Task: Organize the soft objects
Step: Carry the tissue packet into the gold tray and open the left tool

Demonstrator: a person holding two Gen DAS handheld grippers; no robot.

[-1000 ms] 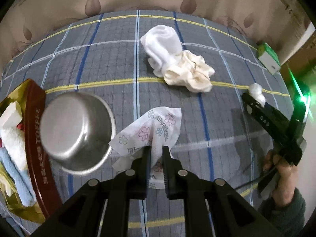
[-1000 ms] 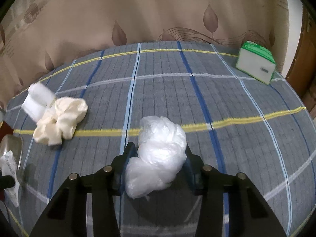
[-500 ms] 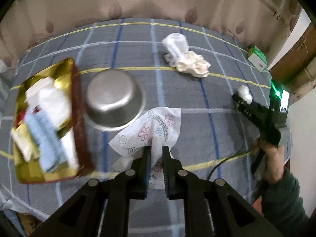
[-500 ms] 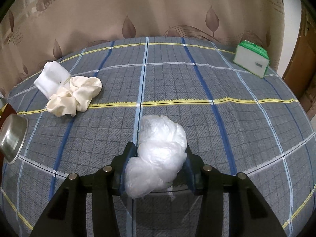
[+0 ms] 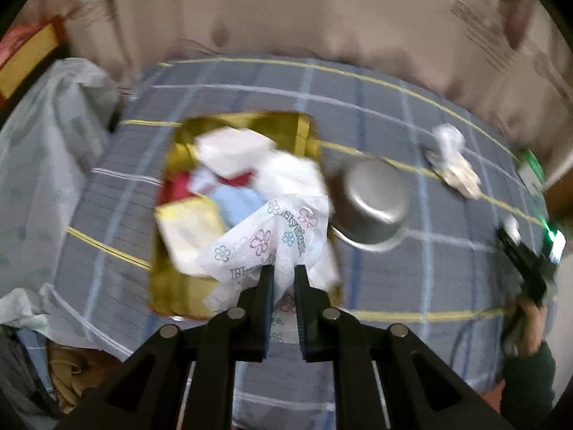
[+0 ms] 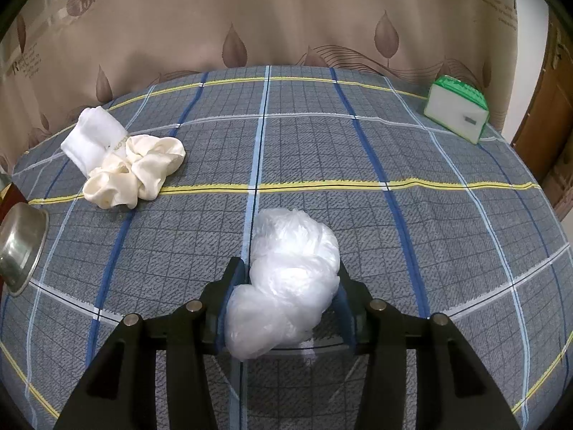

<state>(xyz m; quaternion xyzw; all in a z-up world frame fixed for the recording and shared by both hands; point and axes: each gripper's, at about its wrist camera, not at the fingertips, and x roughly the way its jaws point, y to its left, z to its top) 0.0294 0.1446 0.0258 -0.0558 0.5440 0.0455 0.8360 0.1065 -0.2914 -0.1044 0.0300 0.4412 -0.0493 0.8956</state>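
Observation:
My left gripper [image 5: 284,274] is shut on a white tissue packet printed with flowers [image 5: 272,247], which hangs above the gold tin [image 5: 168,279]. The tin holds several soft items: white, light blue, red and yellow pieces. My right gripper [image 6: 286,286] is shut on a crumpled clear plastic bag [image 6: 286,279] just above the checked blue-grey cloth. A white sock [image 6: 93,139] and a cream scrunchie [image 6: 136,172] lie together at the left of the right wrist view. The same pair shows small and blurred as the sock and scrunchie [image 5: 453,161] in the left wrist view.
A steel bowl [image 5: 372,204] lies tipped just right of the tin; the same bowl [image 6: 18,243] shows at the left edge. A green-and-white box [image 6: 456,113] sits far right. A plastic bag [image 5: 46,165] stands left of the bed. The other hand and its gripper [image 5: 526,268] are at right.
My left gripper has carried the tissue packet leftwards, from beside the bowl to over the gold tin, and the view has tilted. The right gripper holds the plastic bag almost still.

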